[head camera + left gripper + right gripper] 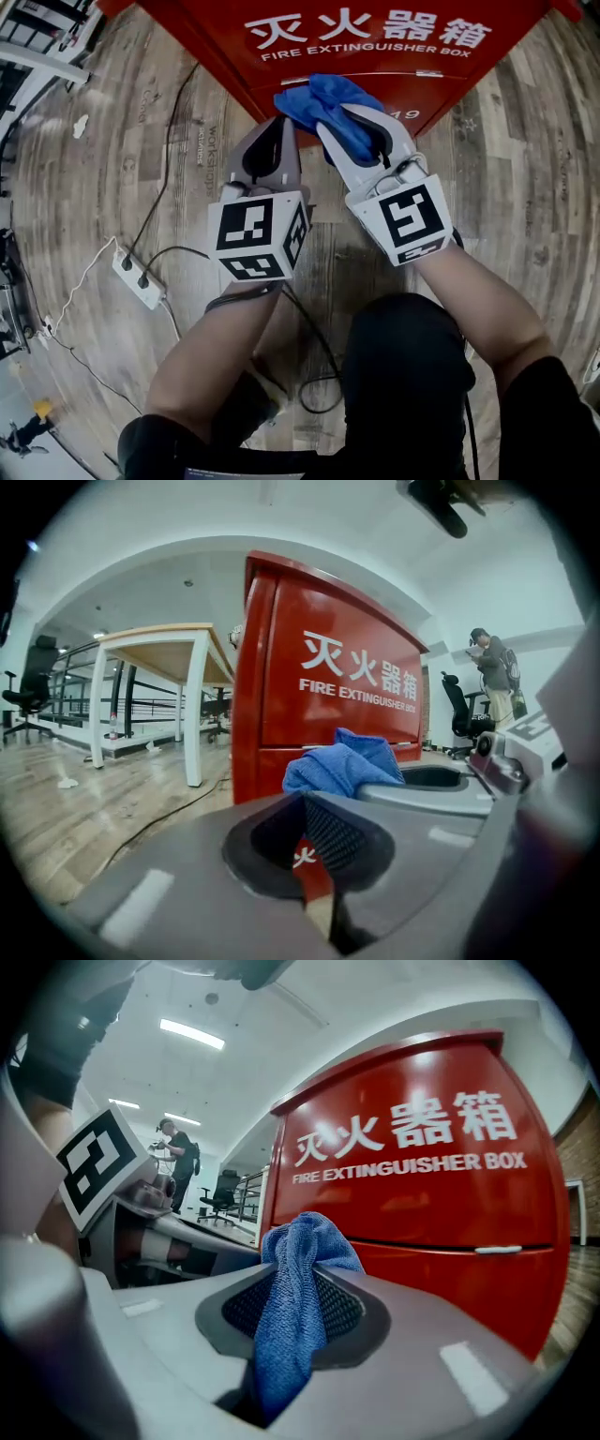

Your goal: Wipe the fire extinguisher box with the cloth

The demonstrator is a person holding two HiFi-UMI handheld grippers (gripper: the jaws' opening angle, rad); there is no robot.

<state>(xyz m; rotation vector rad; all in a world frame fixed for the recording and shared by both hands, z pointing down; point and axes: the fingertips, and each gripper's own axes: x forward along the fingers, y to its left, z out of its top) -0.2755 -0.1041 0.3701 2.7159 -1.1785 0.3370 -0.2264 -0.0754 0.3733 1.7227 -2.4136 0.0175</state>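
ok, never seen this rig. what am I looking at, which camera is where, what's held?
No robot: a person holds a two-jaw gripper in each hand. The head view looks down from the person's head; each gripper view looks along that gripper's jaws. A red box stands on a wooden floor, with a power strip off to the left. The right gripper is shut on a blue cloth in front of the box. The left gripper is shut, empty.

One box (394, 66), one cloth (323, 101), one power strip (139, 278), two tongs (280, 127) (354, 124).
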